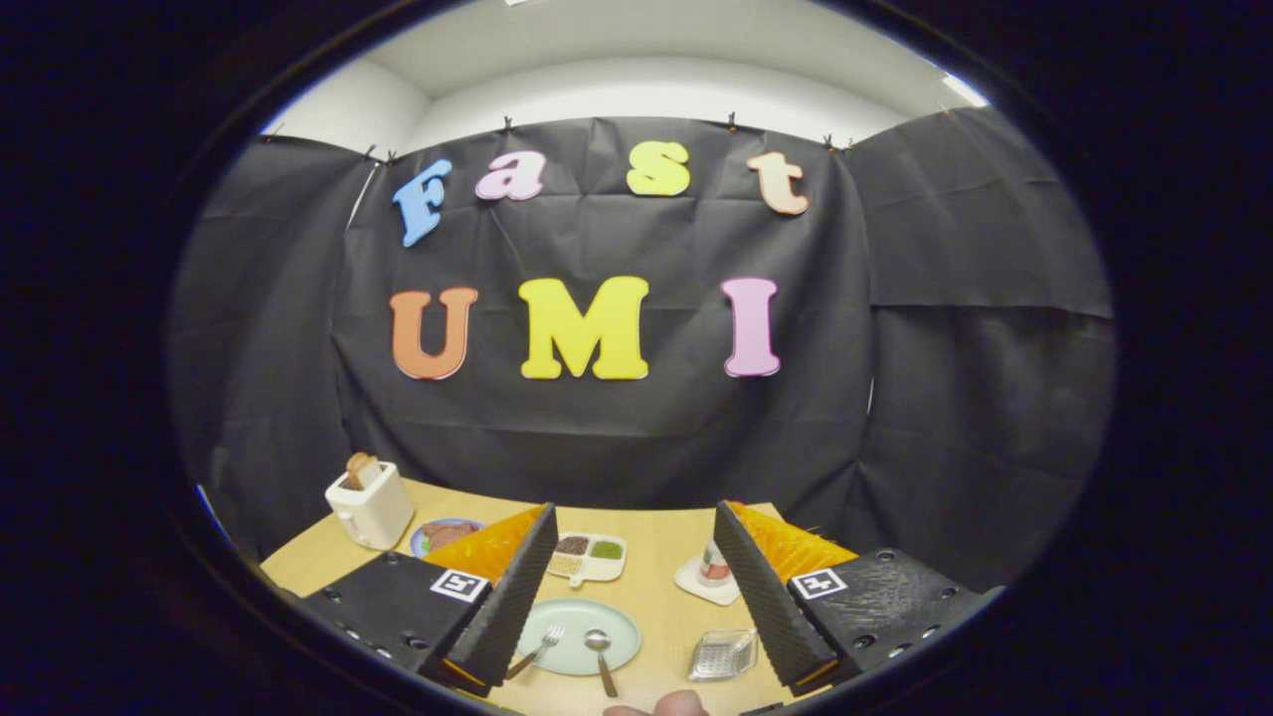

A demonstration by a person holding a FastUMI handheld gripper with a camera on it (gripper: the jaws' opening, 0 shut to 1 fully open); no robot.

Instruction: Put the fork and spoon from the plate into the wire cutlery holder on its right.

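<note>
the claw [632,597] is spread wide and grasps nothing, held high over the tabletop [656,542], so the fork [542,646] and spoon [601,656] on the plate [577,622] lie between its fingers, with the wire cutlery holder [724,654] just right of the plate.

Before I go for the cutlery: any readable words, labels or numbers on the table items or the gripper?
Readable text: none.
Square marker on the gripper body, and its twin: black-and-white patterns, no words.
Small container beyond the wire holder: any label is too small to read.
Plate, fork, spoon: no markings visible.
The gripper's fingers are open, with the plate between them.
</note>
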